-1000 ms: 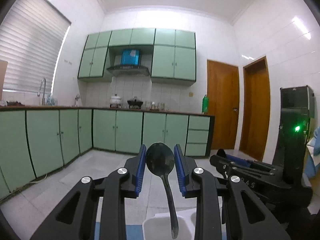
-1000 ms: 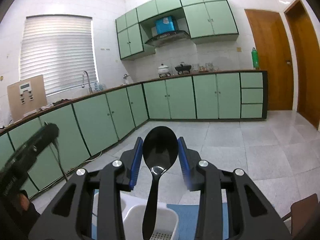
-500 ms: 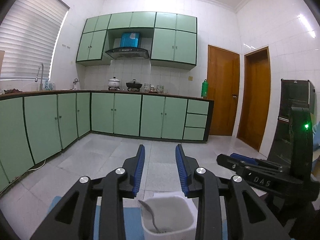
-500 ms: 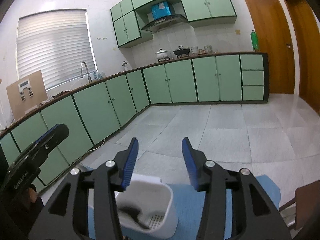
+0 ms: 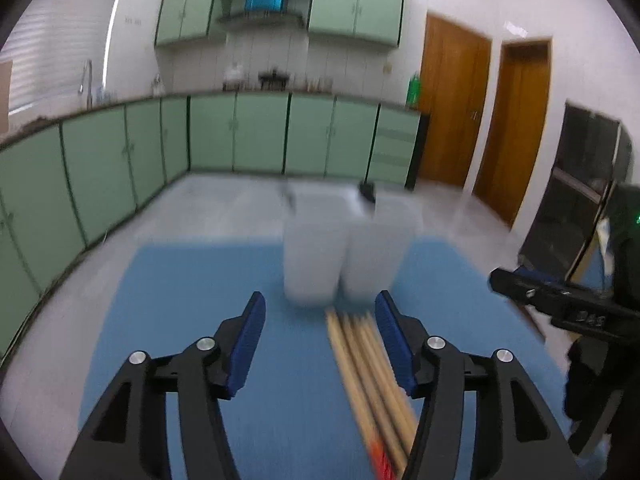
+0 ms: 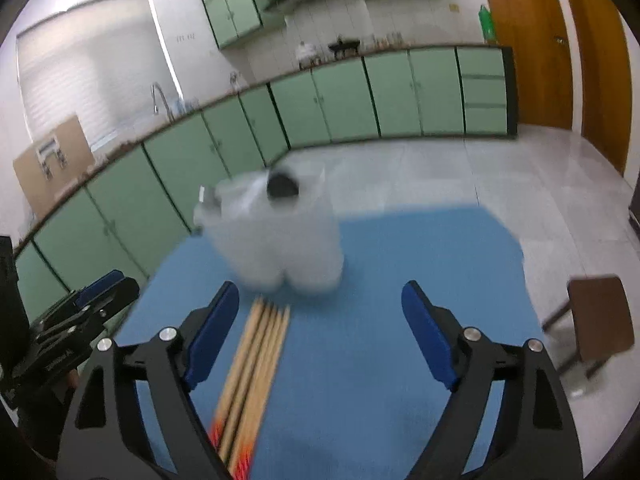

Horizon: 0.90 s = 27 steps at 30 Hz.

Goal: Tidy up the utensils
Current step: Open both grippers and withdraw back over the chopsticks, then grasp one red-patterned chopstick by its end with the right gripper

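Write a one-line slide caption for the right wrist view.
Open right gripper above chopsticks before a white utensil holder.

Green cabinets (image 5: 256,132), tiled floor (image 6: 500,176), wooden doors (image 5: 452,100)

home kitchen. green base cabinets (image 5: 260,132) under a long counter (image 6: 360,56), matching wall cabinets (image 5: 352,4), range hood (image 5: 260,18), pots (image 6: 344,46) on the counter, faucet (image 6: 160,98) by a blinded window (image 6: 88,72), tiled floor (image 6: 520,168), wooden doors (image 5: 456,100).

No legible text; gripper (image 5: 576,312) lettering too blurred.
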Each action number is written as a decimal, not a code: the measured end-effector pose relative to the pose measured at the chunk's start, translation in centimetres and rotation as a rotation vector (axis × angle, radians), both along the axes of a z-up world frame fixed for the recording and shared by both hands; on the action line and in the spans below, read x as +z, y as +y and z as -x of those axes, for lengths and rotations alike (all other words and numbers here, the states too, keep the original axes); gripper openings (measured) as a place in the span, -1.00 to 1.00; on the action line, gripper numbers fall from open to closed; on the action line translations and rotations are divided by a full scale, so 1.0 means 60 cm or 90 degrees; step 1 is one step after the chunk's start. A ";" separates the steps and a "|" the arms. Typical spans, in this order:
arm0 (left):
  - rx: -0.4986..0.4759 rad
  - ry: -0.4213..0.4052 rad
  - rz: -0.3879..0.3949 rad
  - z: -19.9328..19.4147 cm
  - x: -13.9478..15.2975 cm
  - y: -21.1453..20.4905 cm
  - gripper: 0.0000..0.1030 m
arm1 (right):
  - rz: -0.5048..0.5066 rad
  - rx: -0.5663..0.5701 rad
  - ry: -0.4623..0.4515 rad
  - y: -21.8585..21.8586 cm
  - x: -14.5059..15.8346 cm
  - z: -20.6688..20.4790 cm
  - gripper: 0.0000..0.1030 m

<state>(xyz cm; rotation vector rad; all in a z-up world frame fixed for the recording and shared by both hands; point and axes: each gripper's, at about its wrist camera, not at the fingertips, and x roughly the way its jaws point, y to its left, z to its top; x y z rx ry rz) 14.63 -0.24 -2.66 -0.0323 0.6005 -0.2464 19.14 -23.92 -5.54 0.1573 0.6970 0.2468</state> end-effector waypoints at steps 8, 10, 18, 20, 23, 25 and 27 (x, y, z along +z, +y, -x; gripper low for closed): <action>0.011 0.113 -0.039 0.078 -0.101 -0.005 0.12 | 0.046 0.027 0.087 0.046 -0.079 0.116 0.58; 0.017 0.127 -0.033 0.094 -0.120 -0.001 0.12 | 0.068 0.041 0.090 0.065 -0.093 0.136 0.58; 0.038 0.150 -0.023 0.116 -0.146 -0.003 0.12 | 0.107 0.063 0.091 0.097 -0.111 0.164 0.56; 0.040 0.152 -0.021 0.117 -0.147 -0.002 0.12 | 0.125 0.067 0.093 0.102 -0.115 0.167 0.51; 0.041 0.156 -0.023 0.120 -0.152 -0.002 0.12 | 0.142 0.068 0.104 0.106 -0.123 0.166 0.48; 0.041 0.157 -0.028 0.119 -0.152 -0.004 0.12 | 0.146 0.071 0.110 0.109 -0.128 0.165 0.46; 0.044 0.162 -0.032 0.116 -0.154 -0.005 0.12 | 0.153 0.075 0.109 0.112 -0.129 0.165 0.46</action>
